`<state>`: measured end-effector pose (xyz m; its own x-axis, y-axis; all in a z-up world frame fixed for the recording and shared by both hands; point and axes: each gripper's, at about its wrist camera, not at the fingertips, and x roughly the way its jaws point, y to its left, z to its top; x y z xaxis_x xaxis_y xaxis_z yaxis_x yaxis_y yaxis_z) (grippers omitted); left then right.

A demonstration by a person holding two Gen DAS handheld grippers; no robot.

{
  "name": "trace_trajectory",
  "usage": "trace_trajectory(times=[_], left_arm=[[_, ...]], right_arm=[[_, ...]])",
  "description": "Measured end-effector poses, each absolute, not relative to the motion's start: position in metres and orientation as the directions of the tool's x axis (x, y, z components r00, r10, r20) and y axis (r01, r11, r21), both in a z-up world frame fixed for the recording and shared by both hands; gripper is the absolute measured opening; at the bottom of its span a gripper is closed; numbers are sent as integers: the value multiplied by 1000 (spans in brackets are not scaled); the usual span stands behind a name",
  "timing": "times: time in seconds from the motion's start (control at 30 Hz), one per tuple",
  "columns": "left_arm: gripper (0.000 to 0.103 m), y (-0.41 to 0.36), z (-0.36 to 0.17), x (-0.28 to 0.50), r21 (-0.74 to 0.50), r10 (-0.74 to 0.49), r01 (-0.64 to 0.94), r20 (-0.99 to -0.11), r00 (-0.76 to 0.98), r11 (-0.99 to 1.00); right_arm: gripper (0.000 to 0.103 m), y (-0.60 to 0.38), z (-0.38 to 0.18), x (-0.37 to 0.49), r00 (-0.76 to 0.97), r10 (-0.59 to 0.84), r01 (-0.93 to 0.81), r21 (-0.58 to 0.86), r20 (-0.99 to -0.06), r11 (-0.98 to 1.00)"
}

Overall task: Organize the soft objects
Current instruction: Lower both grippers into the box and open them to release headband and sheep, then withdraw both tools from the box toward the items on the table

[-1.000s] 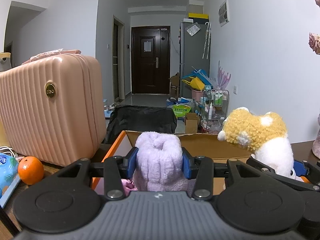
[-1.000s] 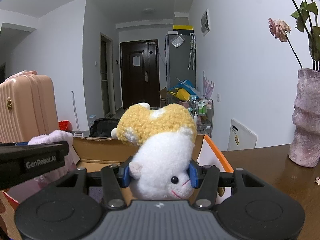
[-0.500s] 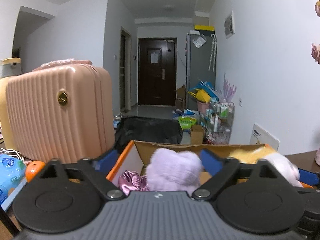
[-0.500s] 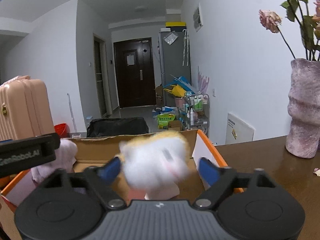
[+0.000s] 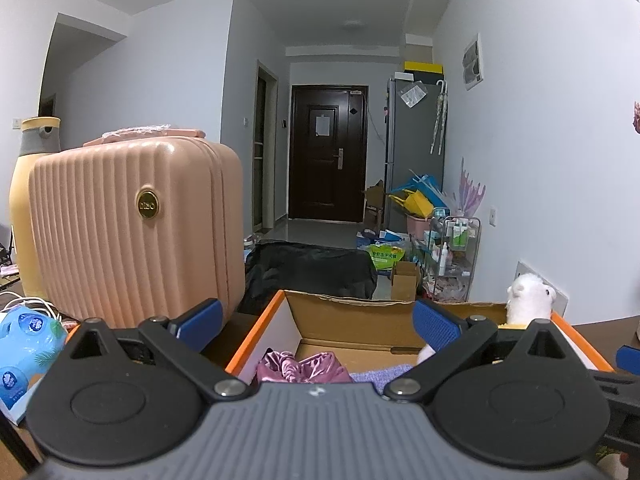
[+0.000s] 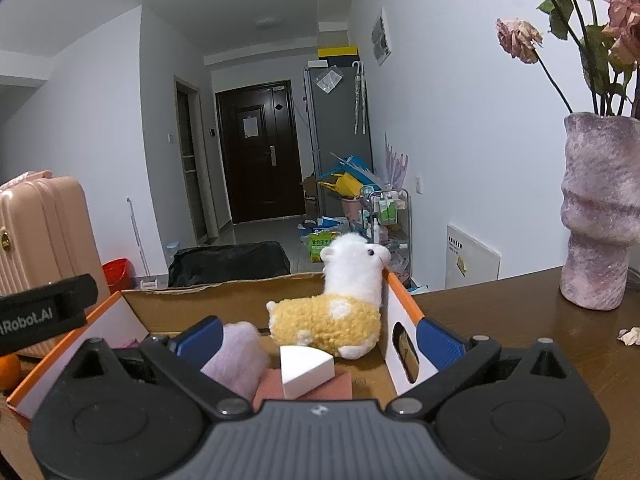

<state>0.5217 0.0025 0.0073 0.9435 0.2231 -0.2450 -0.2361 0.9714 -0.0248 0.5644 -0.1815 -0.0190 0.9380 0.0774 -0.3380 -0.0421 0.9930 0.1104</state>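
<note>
With the jaws of the left gripper (image 5: 318, 320) and right gripper (image 6: 318, 338) spread empty, the alpaca plush (image 6: 340, 304) and lilac plush (image 6: 236, 354) are seen lodged in the cardboard box (image 6: 224, 300), so little appears left.

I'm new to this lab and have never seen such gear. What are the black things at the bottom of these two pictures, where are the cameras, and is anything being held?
Each picture comes from a fisheye camera fixed on a hand-held gripper that a person carries, one per hand, looking forward along its two blue-padded fingers. The left hand-held gripper and the right hand-held gripper both stand open and hold nothing. Both point into a cardboard box with an orange rim, standing on a brown table. In it are a yellow-and-white plush alpaca leaning at the right wall, a lilac plush piece, a white foam wedge and shiny pink fabric. Nearby stand a pink suitcase and a purple vase.
</note>
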Motion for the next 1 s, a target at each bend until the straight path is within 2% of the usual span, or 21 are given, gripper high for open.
trace_trajectory(times=[0.5,1.0], left_arm=[[103,18,13,475,-51,215,-234,-242,946,971],[103,21,9,408,-26,211,-225,-254,944,974]], right_arm=[[103,-199,-1,523,939,99,-71,95,-330,993],[103,-201,-8,459,936,120,-113,39,-331,993]])
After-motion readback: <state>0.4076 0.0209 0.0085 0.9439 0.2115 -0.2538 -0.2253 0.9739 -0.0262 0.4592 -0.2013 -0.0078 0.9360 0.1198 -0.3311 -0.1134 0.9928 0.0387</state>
